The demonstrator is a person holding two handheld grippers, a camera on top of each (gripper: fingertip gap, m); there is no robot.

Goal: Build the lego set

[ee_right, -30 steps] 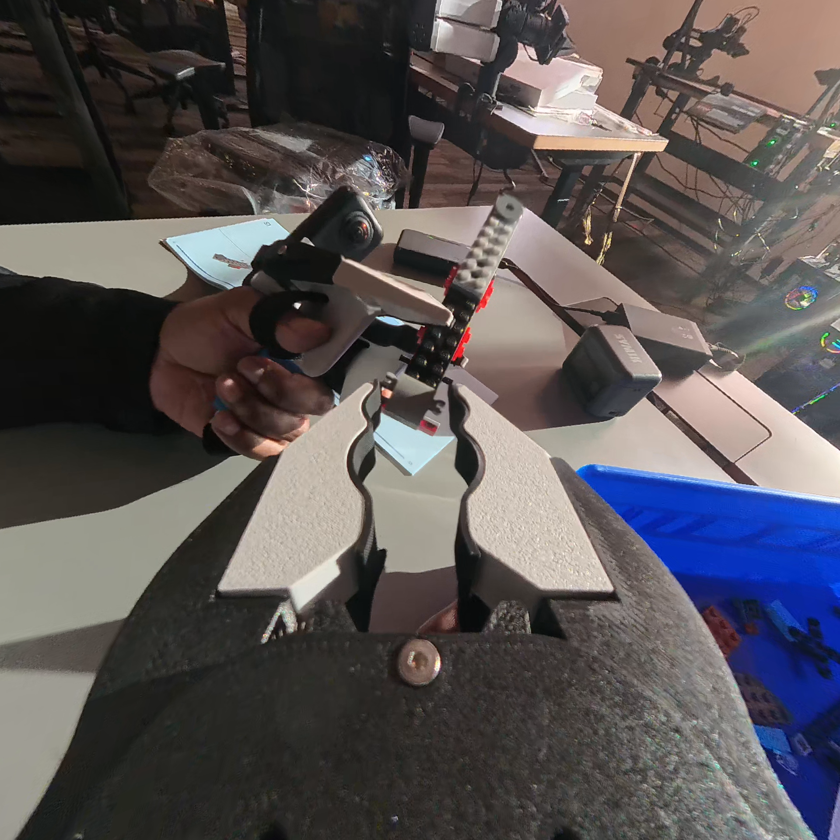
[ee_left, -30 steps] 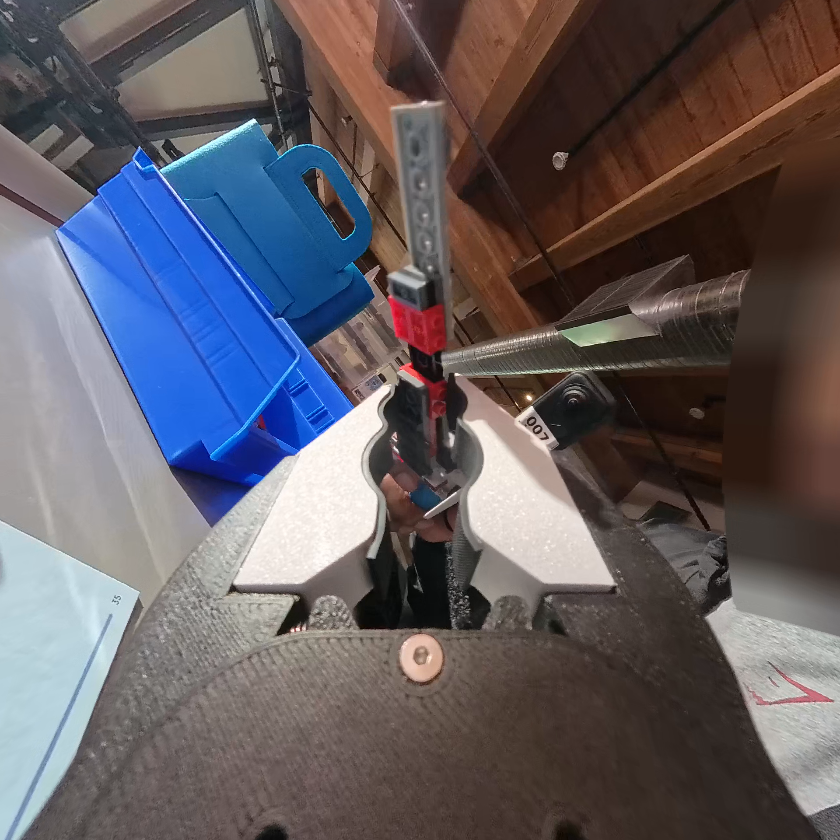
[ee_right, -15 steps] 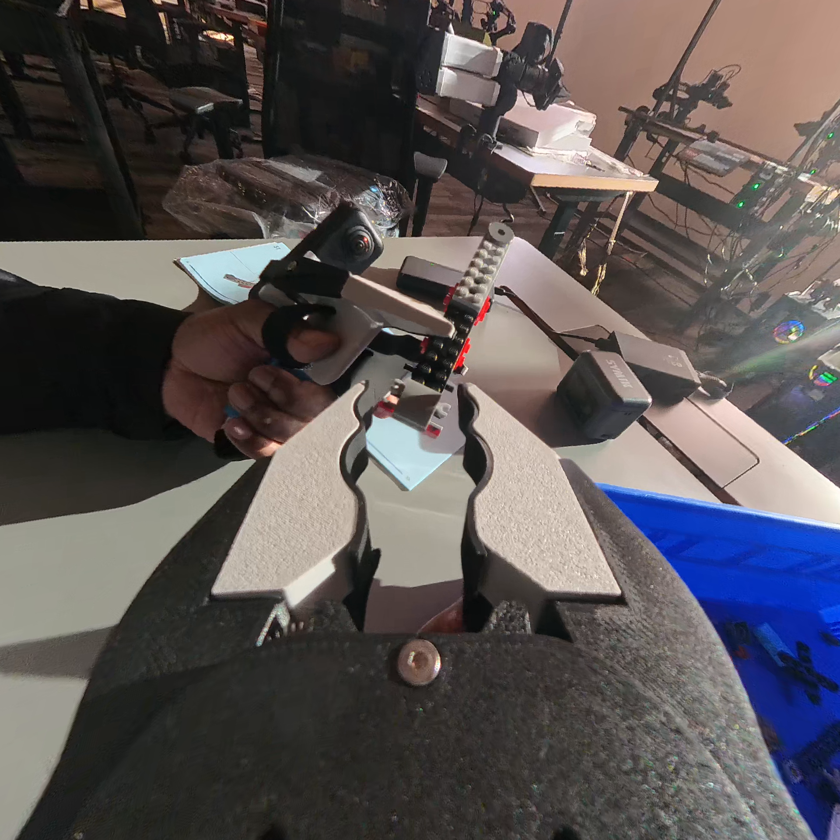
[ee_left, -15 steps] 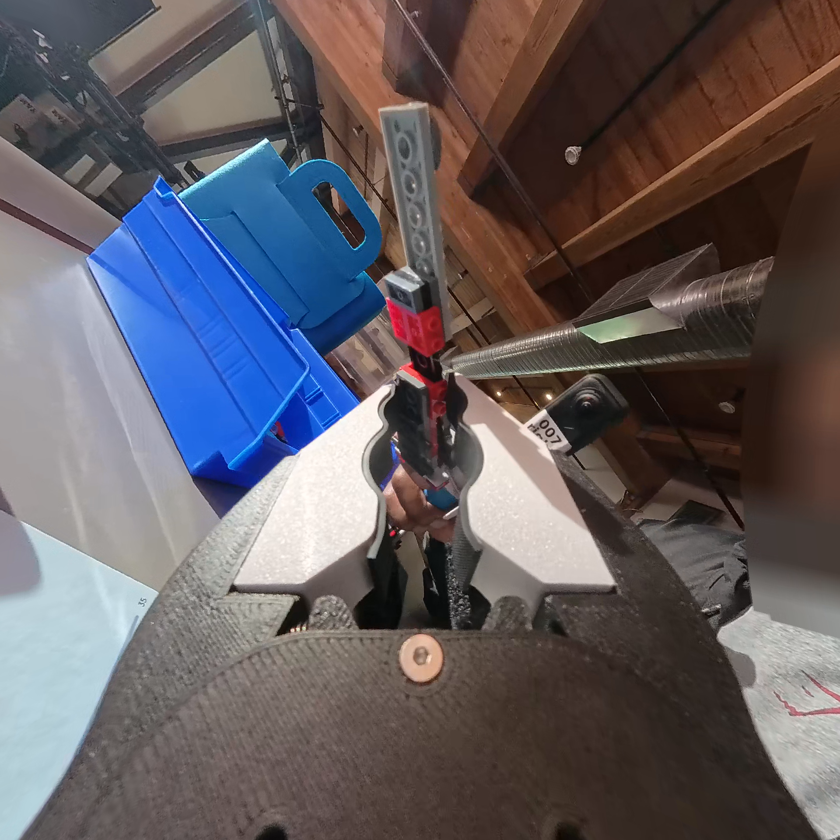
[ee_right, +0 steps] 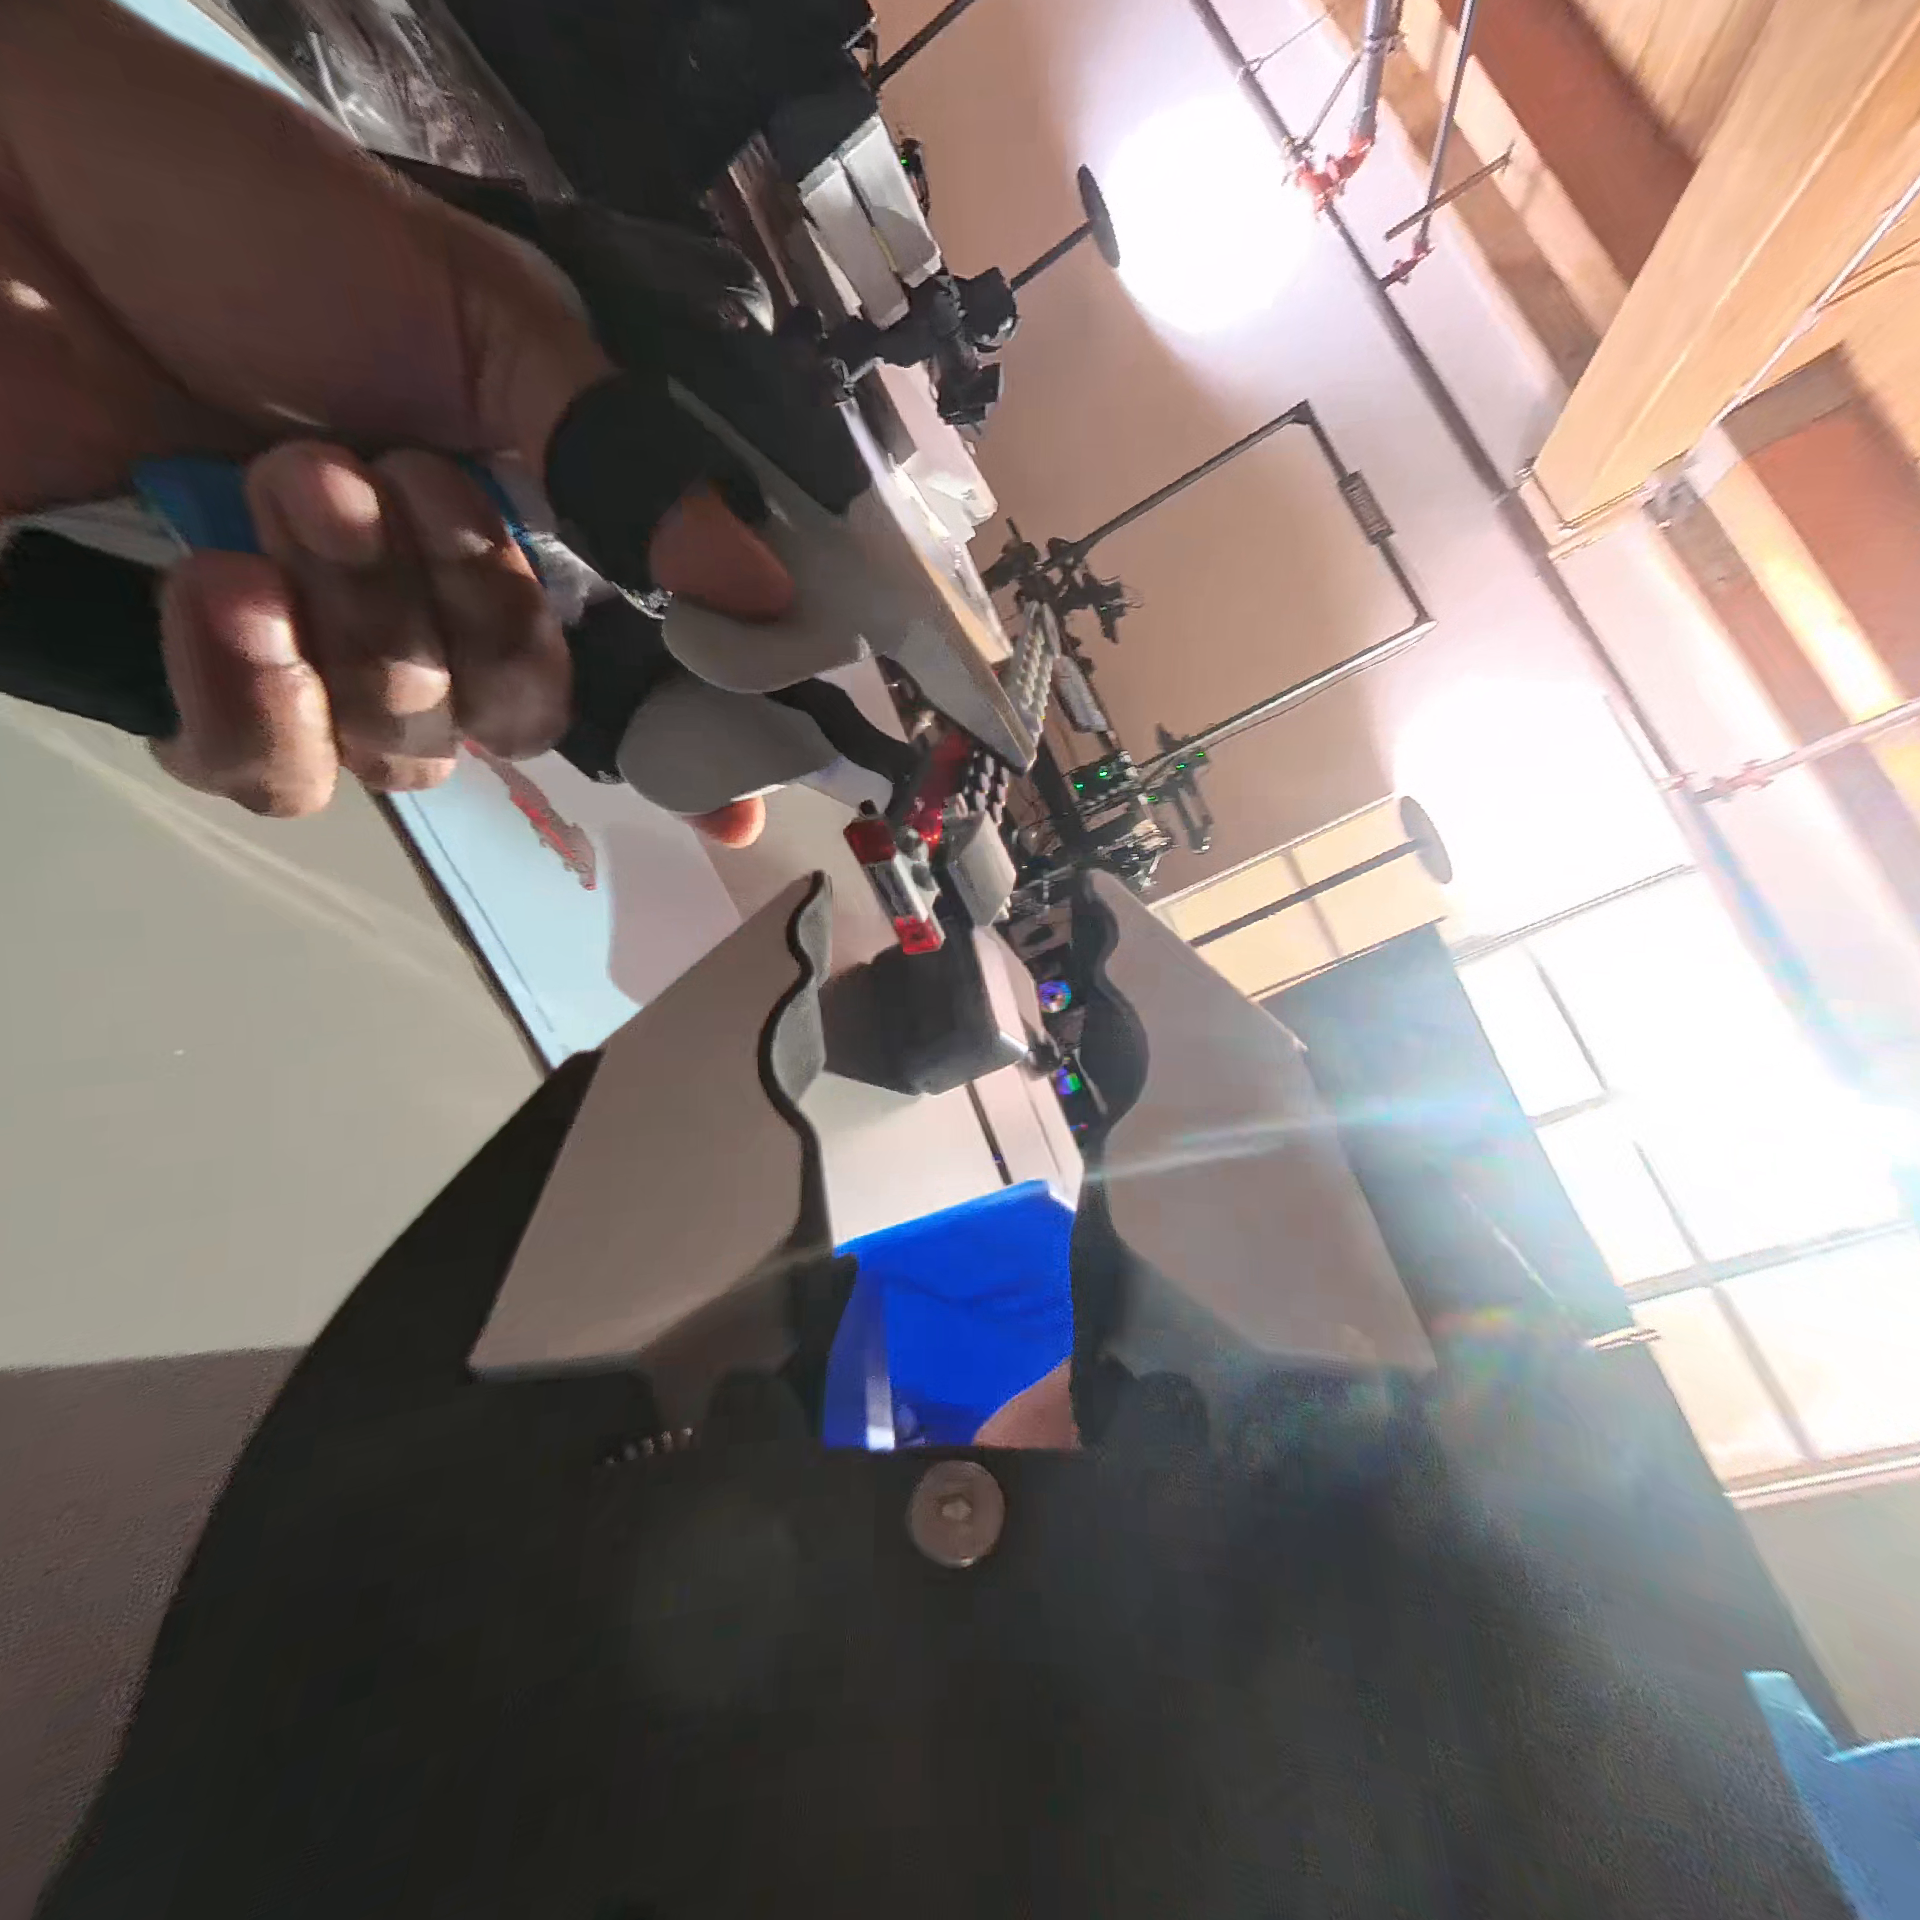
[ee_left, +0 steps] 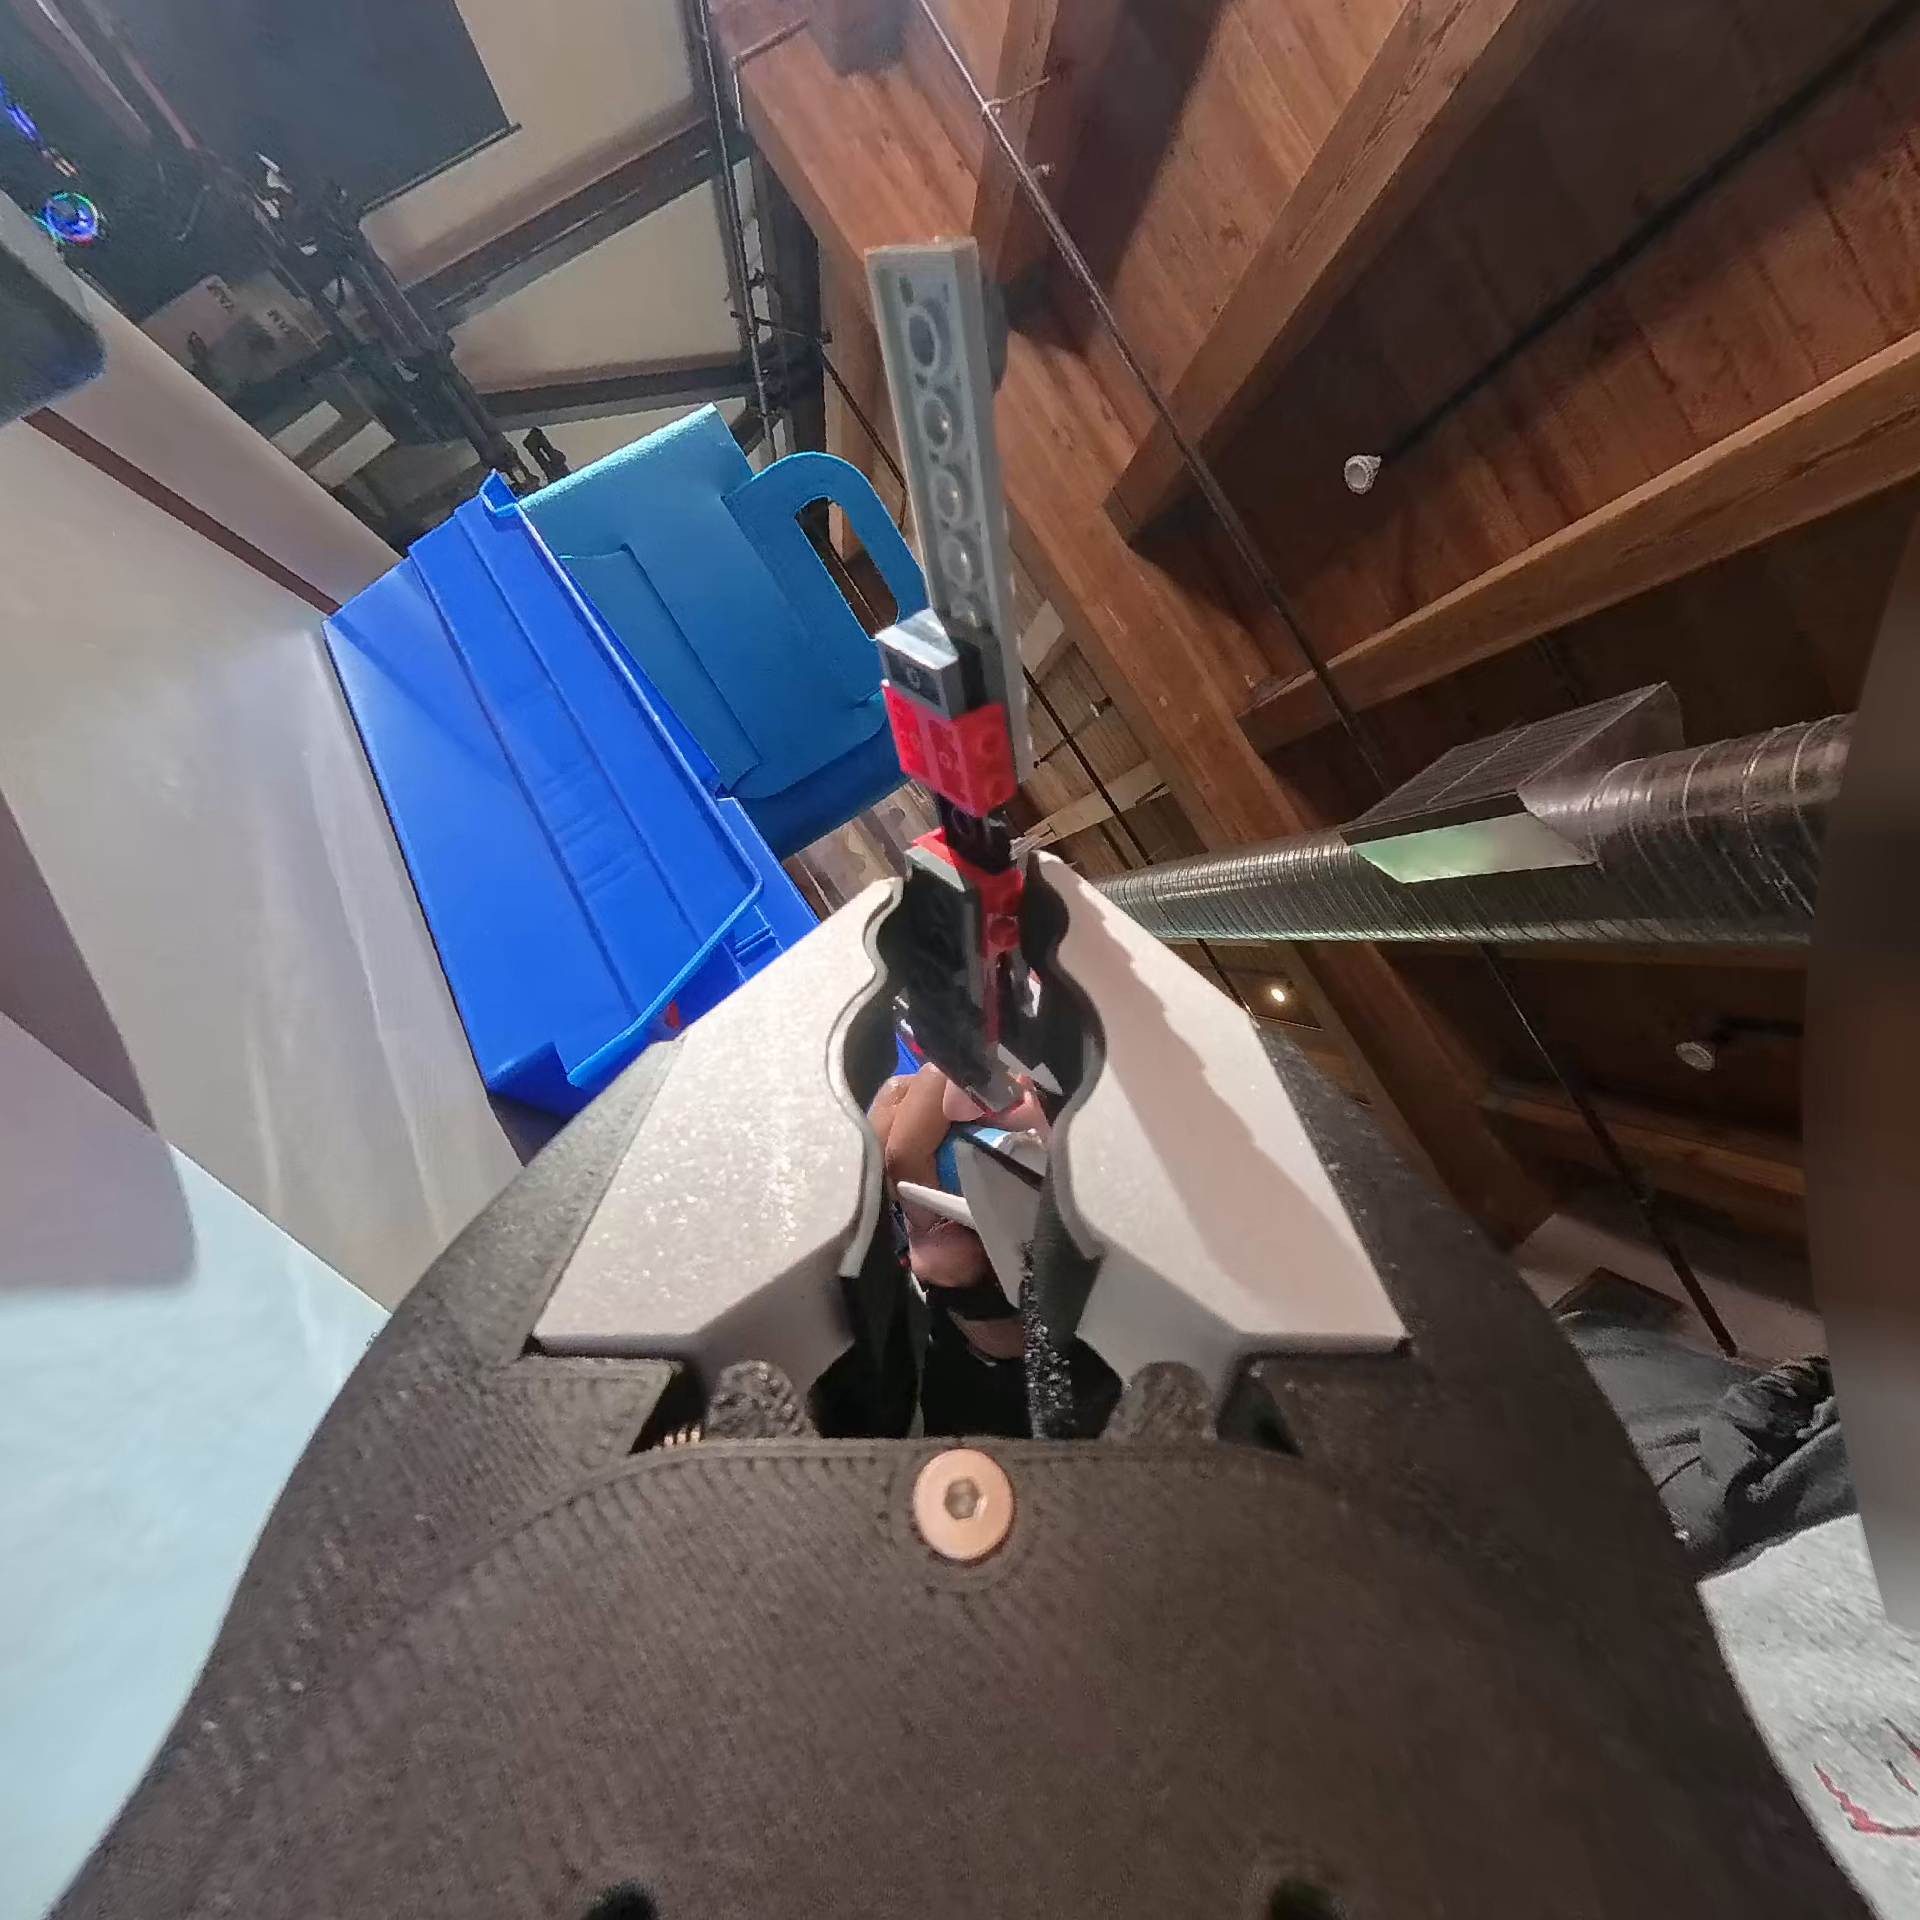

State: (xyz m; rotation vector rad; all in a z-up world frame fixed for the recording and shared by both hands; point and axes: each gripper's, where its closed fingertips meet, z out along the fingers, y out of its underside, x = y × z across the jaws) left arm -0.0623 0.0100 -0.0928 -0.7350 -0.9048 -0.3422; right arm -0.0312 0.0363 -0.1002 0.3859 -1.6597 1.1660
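My left gripper (ee_left: 961, 883) is shut on the lego assembly (ee_left: 951, 727), a long grey plate with red, black and dark grey bricks, which points up out of the jaws. In the right wrist view a hand (ee_right: 312, 499) holds the left gripper (ee_right: 997, 758) at the upper left, with the assembly (ee_right: 961, 779) in it. My right gripper (ee_right: 961, 904) is open and empty, rolled to one side. The assembly's lower end (ee_right: 904, 894) lies just beyond its fingertips, and I cannot tell whether they touch.
A blue bin (ee_left: 551, 779) with a teal lid (ee_left: 717, 582) stands on the grey table (ee_left: 208, 779); the bin also shows between my right fingers (ee_right: 956, 1309). A pale blue instruction booklet (ee_right: 540, 862) and a dark box (ee_right: 914, 1018) lie on the table. Spacing between my two grippers at the tips: around 5 cm.
My right gripper has rolled sharply, come closer to the left hand and opened wider. My left gripper has kept its hold and tilted a little.
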